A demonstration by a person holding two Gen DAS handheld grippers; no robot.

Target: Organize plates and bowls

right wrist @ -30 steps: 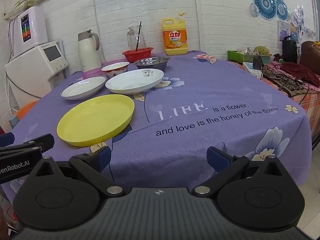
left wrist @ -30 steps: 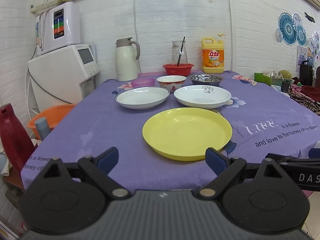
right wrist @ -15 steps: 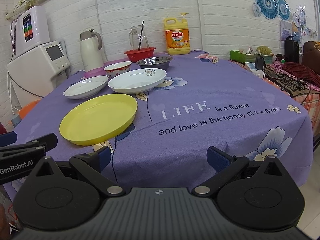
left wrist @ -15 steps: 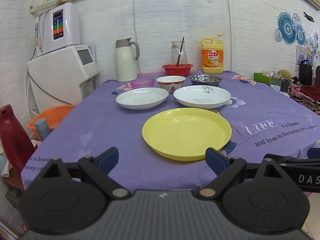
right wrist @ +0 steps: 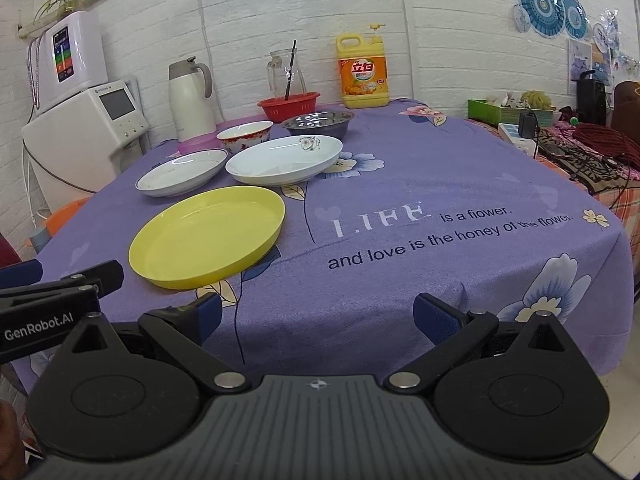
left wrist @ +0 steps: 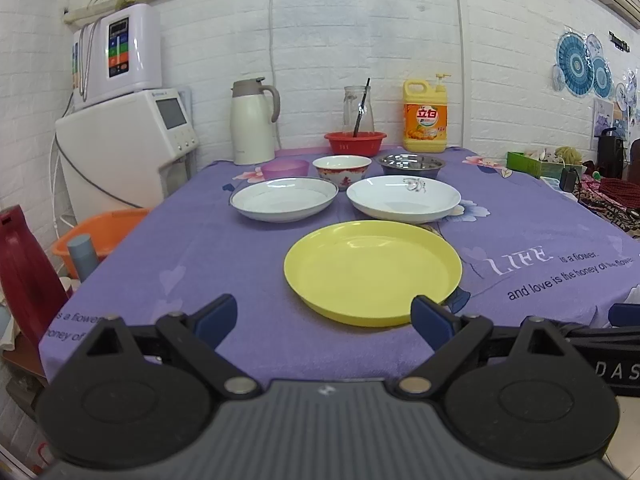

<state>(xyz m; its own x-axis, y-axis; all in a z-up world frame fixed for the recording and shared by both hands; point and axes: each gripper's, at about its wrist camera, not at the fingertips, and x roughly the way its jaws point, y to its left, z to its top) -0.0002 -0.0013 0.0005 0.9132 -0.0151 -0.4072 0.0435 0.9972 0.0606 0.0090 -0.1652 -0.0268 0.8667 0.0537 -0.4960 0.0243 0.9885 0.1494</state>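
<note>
Both sets of jaws stand spread wide and hold nothing; neither touches any dish. Compared with a second ago, the right gripper (right wrist: 316,314) has edged slightly nearer the table (right wrist: 440,184), while the left gripper (left wrist: 323,314) has barely moved. No dish has shifted, so the sorting is judged not yet begun.

Dish positions:
- Yellow plate (left wrist: 373,272): near edge of the table, just beyond the left gripper, to the left of the right gripper.
- Two white plates (left wrist: 284,199) (left wrist: 403,198): side by side behind it.
- Patterned bowl (left wrist: 342,167), steel bowl (left wrist: 412,163) and small purple bowl (left wrist: 285,169): in a row farther back.

The yellow plate is the likeliest first pick, being closest to both grippers.
</note>
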